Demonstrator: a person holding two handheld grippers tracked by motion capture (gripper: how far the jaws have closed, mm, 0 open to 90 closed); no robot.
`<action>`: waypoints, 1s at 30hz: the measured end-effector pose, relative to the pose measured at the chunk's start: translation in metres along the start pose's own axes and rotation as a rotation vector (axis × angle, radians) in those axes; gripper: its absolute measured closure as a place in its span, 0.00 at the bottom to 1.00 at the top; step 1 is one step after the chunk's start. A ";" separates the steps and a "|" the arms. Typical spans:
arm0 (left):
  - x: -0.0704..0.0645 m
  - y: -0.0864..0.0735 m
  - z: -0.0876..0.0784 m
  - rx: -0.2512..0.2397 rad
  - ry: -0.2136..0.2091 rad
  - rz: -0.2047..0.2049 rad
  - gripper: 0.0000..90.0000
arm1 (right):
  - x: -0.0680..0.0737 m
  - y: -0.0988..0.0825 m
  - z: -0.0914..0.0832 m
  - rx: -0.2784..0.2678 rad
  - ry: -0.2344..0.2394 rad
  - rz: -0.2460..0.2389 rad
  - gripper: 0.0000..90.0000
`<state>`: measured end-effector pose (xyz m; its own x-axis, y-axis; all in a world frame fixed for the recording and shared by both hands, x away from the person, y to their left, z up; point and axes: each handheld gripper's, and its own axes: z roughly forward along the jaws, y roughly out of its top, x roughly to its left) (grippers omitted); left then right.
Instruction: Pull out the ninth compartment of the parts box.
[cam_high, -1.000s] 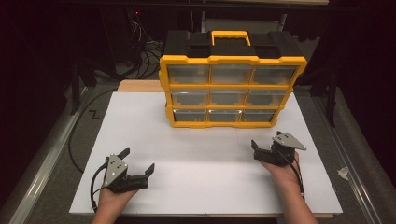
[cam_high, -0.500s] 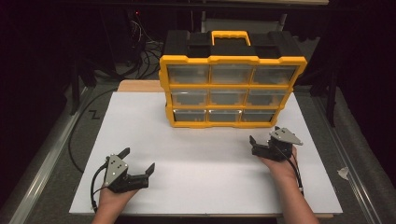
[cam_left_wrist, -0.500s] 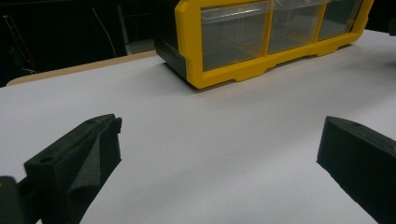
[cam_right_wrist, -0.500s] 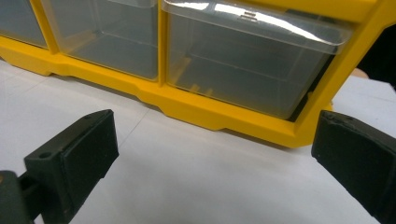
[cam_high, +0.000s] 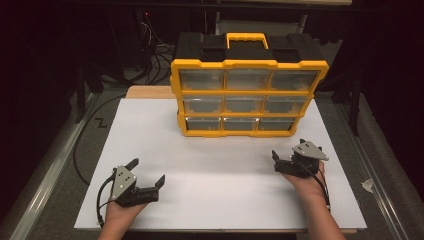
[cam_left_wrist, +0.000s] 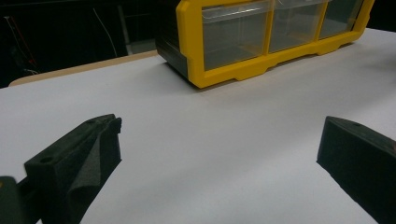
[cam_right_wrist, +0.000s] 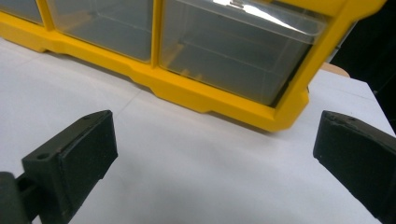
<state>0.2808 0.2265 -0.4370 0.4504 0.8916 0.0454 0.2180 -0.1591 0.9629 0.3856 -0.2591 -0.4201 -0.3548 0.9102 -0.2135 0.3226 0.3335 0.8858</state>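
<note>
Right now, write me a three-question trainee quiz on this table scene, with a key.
1. True or false: the left gripper is shut on a drawer of the yellow organizer.
2. Which gripper is nearer the organizer? A. the left gripper B. the right gripper C. both touch it
3. Fill in: the organizer's front shows three rows of ____ clear drawers each.

Key
1. False. Its jaws stand wide apart over the white board, holding nothing.
2. B. The right gripper sits close to the organizer's lower right corner, open and not touching it.
3. Three.
</note>
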 end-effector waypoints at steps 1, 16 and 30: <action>0.000 0.000 0.000 0.002 0.001 0.001 0.00 | 0.000 -0.001 0.000 0.002 -0.001 0.000 0.01; 0.002 0.000 -0.002 -0.004 0.006 -0.003 0.00 | 0.006 -0.006 -0.001 0.055 -0.037 -0.151 0.01; 0.001 0.000 -0.001 0.001 0.006 0.003 0.00 | 0.020 -0.006 0.001 0.107 -0.068 -0.323 0.01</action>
<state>0.2802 0.2281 -0.4366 0.4458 0.8937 0.0499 0.2179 -0.1624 0.9624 0.3779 -0.2425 -0.4303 -0.3950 0.7665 -0.5063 0.2946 0.6277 0.7205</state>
